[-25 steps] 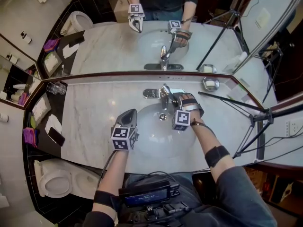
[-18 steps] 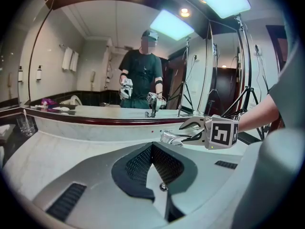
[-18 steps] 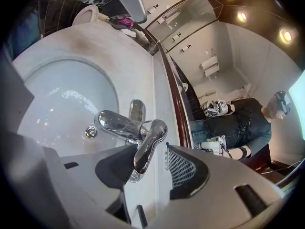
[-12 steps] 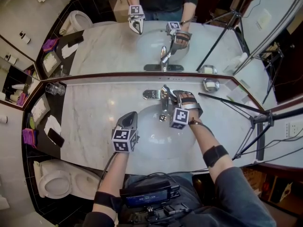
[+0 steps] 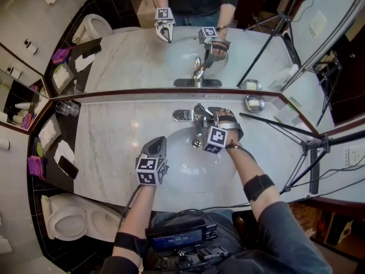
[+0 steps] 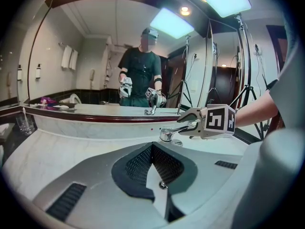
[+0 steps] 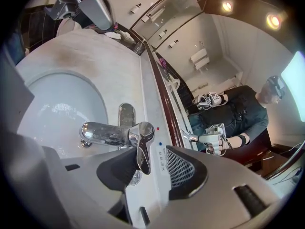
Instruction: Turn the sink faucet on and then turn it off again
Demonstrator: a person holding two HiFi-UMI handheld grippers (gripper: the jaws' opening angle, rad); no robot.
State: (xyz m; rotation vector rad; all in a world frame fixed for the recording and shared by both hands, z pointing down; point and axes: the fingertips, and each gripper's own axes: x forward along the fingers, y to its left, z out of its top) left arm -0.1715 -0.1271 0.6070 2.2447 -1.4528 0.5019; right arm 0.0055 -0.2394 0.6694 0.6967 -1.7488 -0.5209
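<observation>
The chrome faucet [image 5: 198,120] stands at the back rim of the white sink basin [image 5: 185,167]; no water shows at its spout [image 7: 97,132]. My right gripper [image 5: 204,119] reaches it from the right. In the right gripper view the lever handle [image 7: 144,149] lies between the jaws of my right gripper [image 7: 148,165], which have just been closing; a gap shows beside the lever. My left gripper [image 5: 155,142] hovers over the basin's left rim, shut and empty; its closed jaws show in the left gripper view as well [image 6: 152,149].
A mirror runs along the back of the marble counter [image 5: 114,147]. A metal soap dish [image 5: 254,101] sits right of the faucet, a glass [image 5: 67,107] at the far left. A phone [image 5: 68,164] lies on the black side shelf. A tripod [image 5: 308,147] stands at the right, a toilet [image 5: 65,218] lower left.
My right gripper has shifted slightly left and up toward the faucet and rolled a little. The left gripper has stayed where it was.
</observation>
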